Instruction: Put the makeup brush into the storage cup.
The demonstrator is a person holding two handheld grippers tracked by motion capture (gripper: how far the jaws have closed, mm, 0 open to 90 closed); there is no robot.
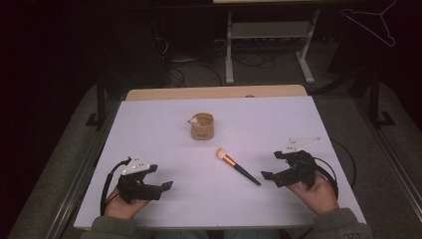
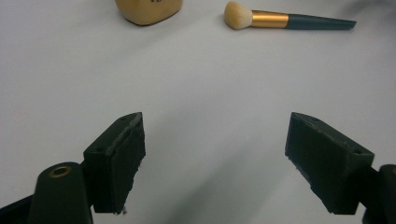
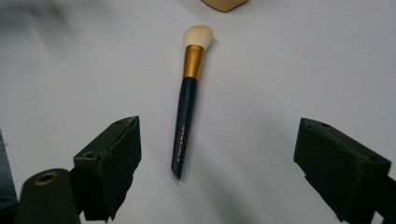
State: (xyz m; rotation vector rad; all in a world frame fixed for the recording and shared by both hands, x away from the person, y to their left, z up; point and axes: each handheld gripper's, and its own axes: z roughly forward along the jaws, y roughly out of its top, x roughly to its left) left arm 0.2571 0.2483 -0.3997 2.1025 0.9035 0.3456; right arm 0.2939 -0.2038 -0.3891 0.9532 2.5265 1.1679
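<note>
A makeup brush (image 1: 237, 166) with a cream head, gold ferrule and dark handle lies flat near the middle of the white table (image 1: 159, 129). Behind it stands a tan cup (image 1: 202, 126) with a small cream object at its rim. My right gripper (image 1: 271, 166) rests at the right, open, just right of the brush's handle end; the brush (image 3: 188, 98) lies ahead between its jaws. My left gripper (image 1: 160, 176) rests at the front left, open and empty, with the brush (image 2: 285, 20) and the cup (image 2: 148, 10) far ahead.
A wooden strip (image 1: 214, 92) borders the table's far edge. Beyond it stand a white table frame (image 1: 268, 45) and floor cables. A wire coat hanger (image 1: 370, 22) hangs at the top right. Metal rails run along the table's left side.
</note>
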